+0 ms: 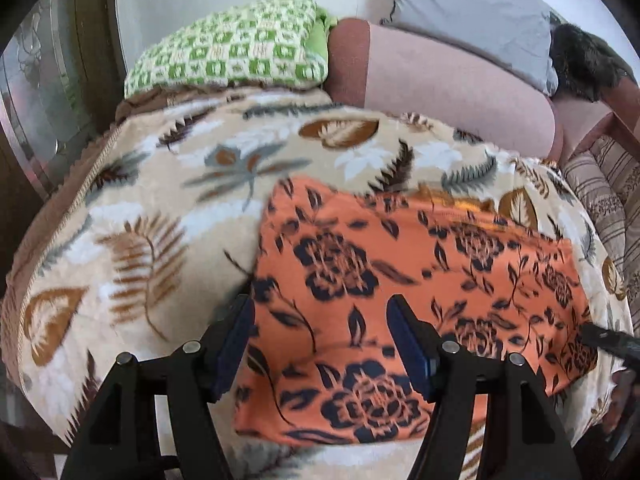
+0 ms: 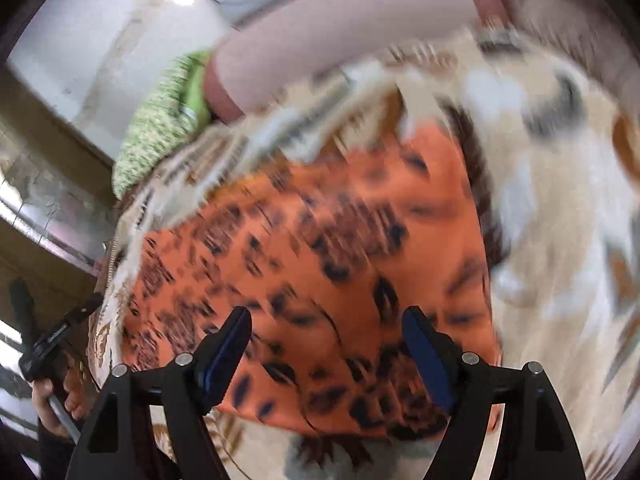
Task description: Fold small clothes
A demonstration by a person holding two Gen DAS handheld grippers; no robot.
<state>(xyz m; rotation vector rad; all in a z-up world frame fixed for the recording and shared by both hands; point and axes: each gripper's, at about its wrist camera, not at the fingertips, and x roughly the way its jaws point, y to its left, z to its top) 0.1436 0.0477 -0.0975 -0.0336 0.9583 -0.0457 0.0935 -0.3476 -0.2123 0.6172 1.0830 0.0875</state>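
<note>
An orange garment with dark flower print (image 1: 420, 280) lies flat on a beige leaf-patterned blanket (image 1: 160, 208). My left gripper (image 1: 320, 312) is open and empty, hovering over the garment's near left part. My right gripper (image 2: 326, 324) is open and empty above the same garment (image 2: 320, 260), near its front edge; that view is motion-blurred. A tip of the right gripper (image 1: 608, 338) shows at the right edge of the left wrist view. The left gripper (image 2: 48, 344) and the hand holding it show at the left of the right wrist view.
A green-and-white checked cushion (image 1: 236, 48) and a pink bolster (image 1: 448, 80) lie behind the blanket. A grey pillow (image 1: 472, 12) and a dark furry item (image 1: 584, 60) lie at the back right. A striped fabric (image 1: 604, 196) is to the right.
</note>
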